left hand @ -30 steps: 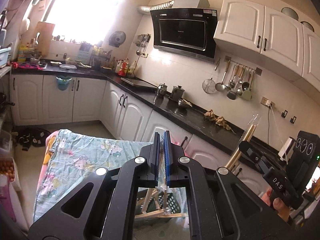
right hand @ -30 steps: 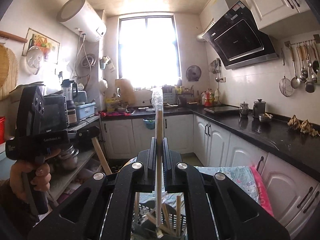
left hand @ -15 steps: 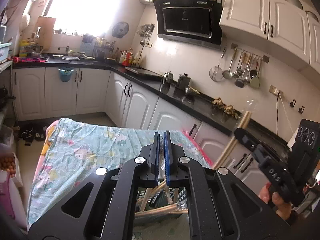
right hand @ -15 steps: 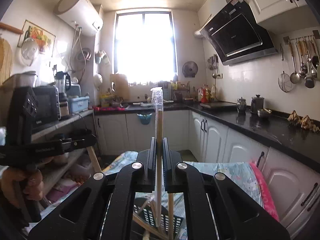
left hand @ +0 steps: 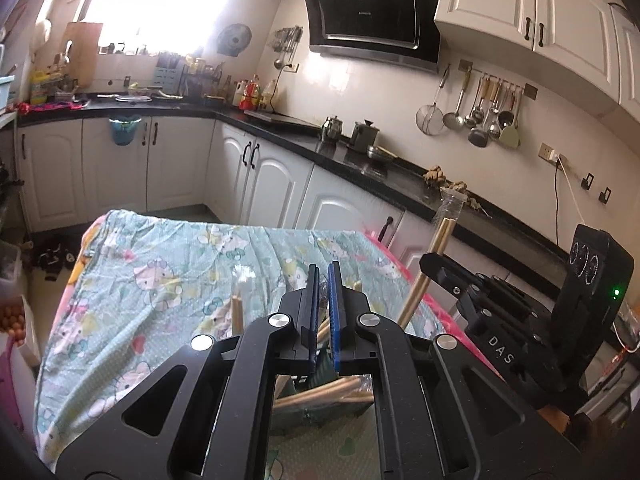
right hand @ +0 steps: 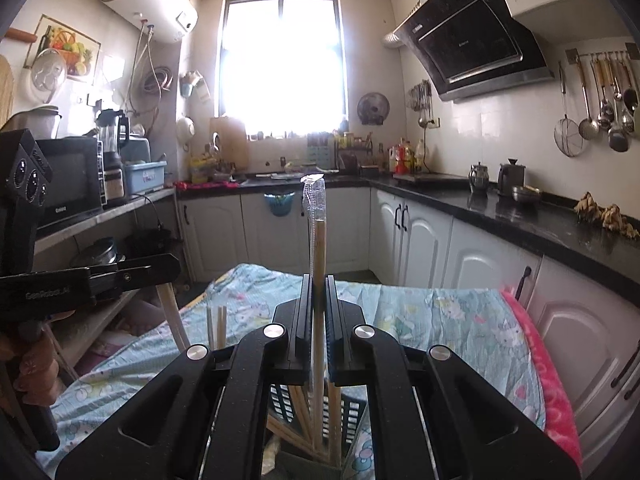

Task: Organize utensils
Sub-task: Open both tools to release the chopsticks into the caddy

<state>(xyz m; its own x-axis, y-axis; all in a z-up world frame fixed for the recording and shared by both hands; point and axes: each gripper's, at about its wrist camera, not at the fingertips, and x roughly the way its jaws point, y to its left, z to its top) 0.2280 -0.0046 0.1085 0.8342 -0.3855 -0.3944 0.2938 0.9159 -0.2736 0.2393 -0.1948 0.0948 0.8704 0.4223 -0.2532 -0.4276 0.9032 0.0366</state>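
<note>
Left gripper (left hand: 323, 312) clenches wrapped chopsticks (right hand: 173, 312) slanted above the dark slotted basket (right hand: 352, 420); right gripper (right hand: 319, 320) pinches its own wrapped pair (right hand: 319, 248) upright over the basket, apparently for dropping in

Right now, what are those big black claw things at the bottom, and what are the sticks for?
They are grabbing tools that a person holds, one in each hand. Each carries a camera looking along its two fingers, so you get one picture per tool. The right hand-held gripper is shut on a pair of chopsticks in a clear wrapper, standing upright. The left hand-held gripper is shut too, and in the right picture a wooden stick hangs below it. Under both sits a dark slotted basket holding more chopsticks, on a table covered with a cartoon-print cloth.
</note>
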